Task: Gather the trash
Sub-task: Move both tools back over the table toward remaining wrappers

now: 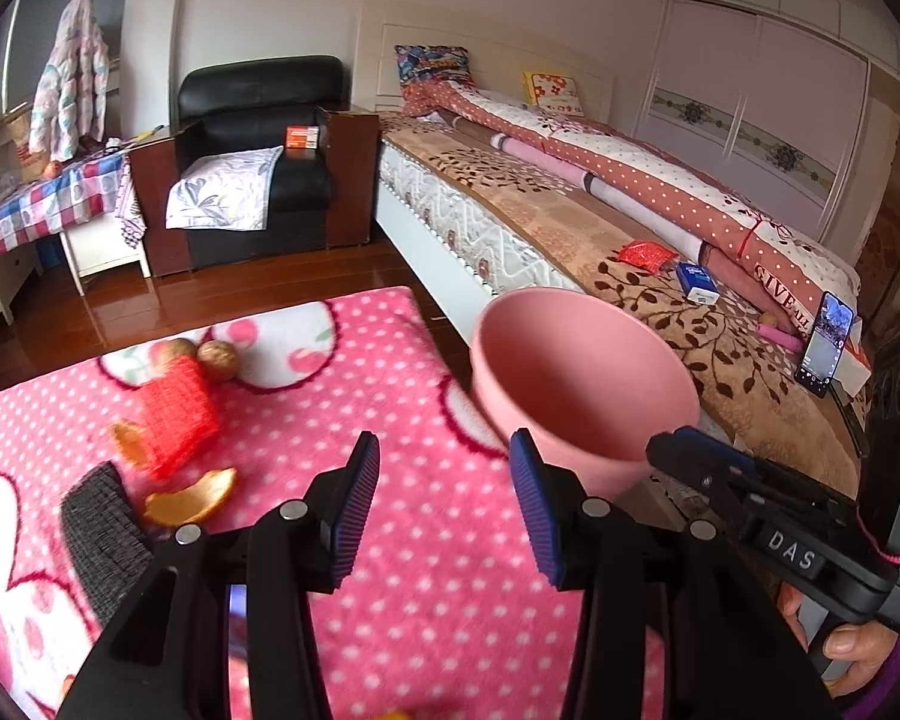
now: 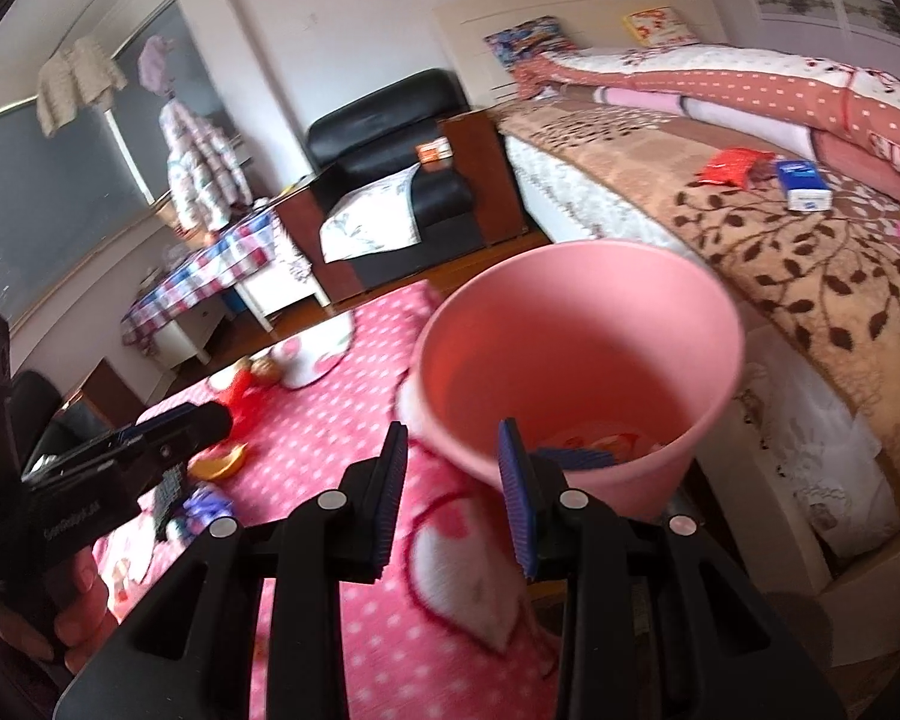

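- The right gripper (image 2: 453, 483) grasps the pink bucket (image 2: 576, 360): in the right wrist view its right finger sits inside the near rim and the left finger outside, so the wall is pinched between them. This rim pinch carries the bucket with its mouth up and open, ready to take trash.
- In the left wrist view the bucket (image 1: 582, 384) is at the right edge of the worktop (image 1: 420, 570), which is covered by a pink polka-dot cloth, between the trash and the bed (image 1: 660, 276).
- The left gripper (image 1: 444, 507) has its fingers spread apart with nothing between them; only the cloth shows in the gap. By judgement, it is free for the next pick.
- The trash lies on the left part of the worktop: two orange peel pieces (image 1: 192, 501), a red mesh wrapper (image 1: 177, 417) and two walnuts (image 1: 219, 360) behind it. A dark textured block (image 1: 105, 531) lies near the peel.
- Something pale and reddish rests on the bucket floor in the right wrist view; what it is cannot be told.
- Judgement: collection is partly done; holding the bucket beside the litter shortens each transfer.
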